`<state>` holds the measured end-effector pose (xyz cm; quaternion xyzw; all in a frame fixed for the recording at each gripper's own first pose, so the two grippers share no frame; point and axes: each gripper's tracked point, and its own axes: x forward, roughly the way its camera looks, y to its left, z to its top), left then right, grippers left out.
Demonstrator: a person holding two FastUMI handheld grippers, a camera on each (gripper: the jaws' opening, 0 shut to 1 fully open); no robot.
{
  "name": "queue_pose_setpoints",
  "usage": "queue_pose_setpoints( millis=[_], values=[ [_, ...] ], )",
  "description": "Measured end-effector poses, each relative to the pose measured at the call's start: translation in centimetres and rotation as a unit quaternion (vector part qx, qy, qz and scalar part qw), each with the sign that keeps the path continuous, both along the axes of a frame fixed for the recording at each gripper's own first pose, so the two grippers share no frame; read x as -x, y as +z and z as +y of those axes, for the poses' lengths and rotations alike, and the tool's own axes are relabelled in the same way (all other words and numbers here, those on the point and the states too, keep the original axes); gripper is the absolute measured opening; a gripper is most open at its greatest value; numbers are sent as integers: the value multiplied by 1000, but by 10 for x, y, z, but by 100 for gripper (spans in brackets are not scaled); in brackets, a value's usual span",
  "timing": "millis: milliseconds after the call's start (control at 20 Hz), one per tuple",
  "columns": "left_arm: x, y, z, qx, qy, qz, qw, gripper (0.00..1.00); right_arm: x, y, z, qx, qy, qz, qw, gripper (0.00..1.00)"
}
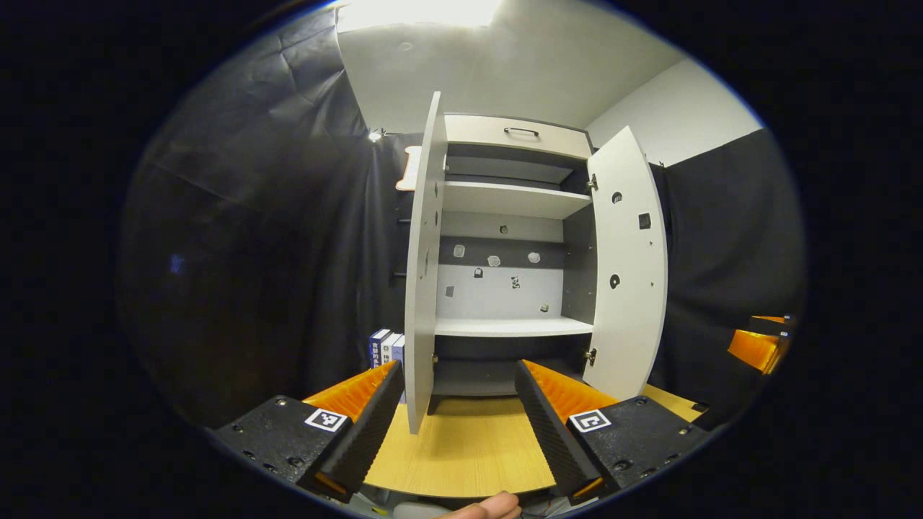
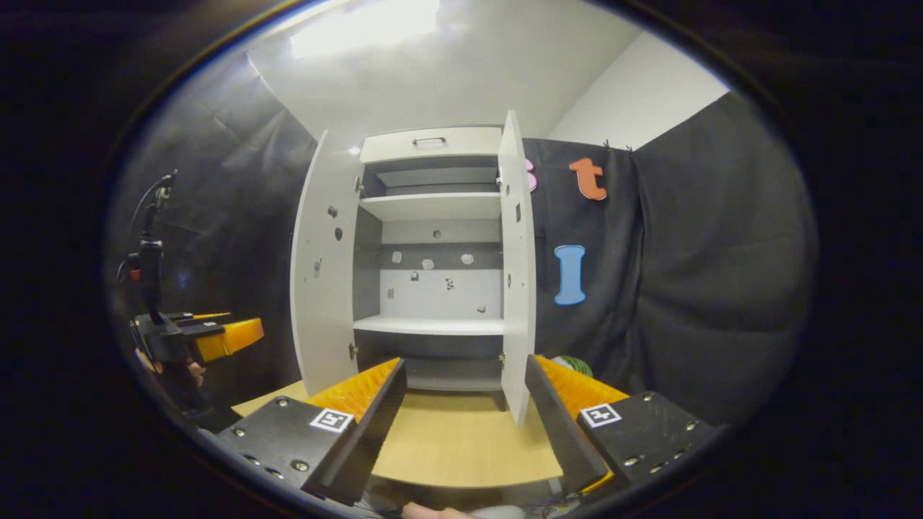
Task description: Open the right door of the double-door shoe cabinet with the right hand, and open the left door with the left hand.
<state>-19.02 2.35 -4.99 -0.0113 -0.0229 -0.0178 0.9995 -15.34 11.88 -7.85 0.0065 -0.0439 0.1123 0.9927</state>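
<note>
On the wooden surface [image 1: 461, 447] stood the shoe cabinet [image 1: 515, 137], both doors swung wide. The left door [image 1: 424, 267] lay edge-on in the left gripper view, the right door [image 1: 627, 267] angled outward. The shelves [image 1: 512, 326] were bare; a drawer with a dark handle [image 1: 520, 131] sat at the top. Small boxes [image 1: 386, 346] stood beside the cabinet's left foot — partly hidden by the left door. The left claw [image 1: 458, 393] was spread wide, holding nothing, short of the cabinet. The right claw [image 2: 465, 393] was likewise parted and empty — the right door's lower edge showed between its fingers. A green object [image 2: 573, 364], unidentifiable, lay behind the right door.
</note>
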Motion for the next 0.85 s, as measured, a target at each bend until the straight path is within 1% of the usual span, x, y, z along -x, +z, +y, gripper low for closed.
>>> queue_pose_setpoints(
  millis=[50,100,200,250,300,450,500,550,600,850],
  values=[
    [1,3,1,2,1,-5,1000,96,1,0,1,0,-1,0,1000,100],
    [2,5,1,2,-1,-8,1000,96,1,-1,2,1,0,-1,1000,94],
    [5,5,3,1,0,-9,1000,96,2,-1,4,0,2,-1,1000,98],
    [5,5,2,-1,-1,-9,1000,96,1,-1,5,0,2,-1,1000,94],
    [6,5,1,-2,-3,-11,1000,96,1,-1,4,0,1,-2,1000,99],
    [8,8,-5,-5,-10,-15,1000,96,2,1,4,-2,-1,-4,1000,99],
    [8,10,-6,-6,-10,-16,1000,96,2,1,3,-3,-1,-4,1000,94],
    [8,10,-7,-7,-9,-16,1000,96,1,1,1,-4,-2,-4,1000,94],
    [9,11,-9,-8,-11,-17,1000,96,0,1,0,-4,-2,-5,1000,99],
    [8,12,-14,-8,-15,-18,1000,96,-4,0,-2,-2,-6,-7,1000,99]
  ],
)
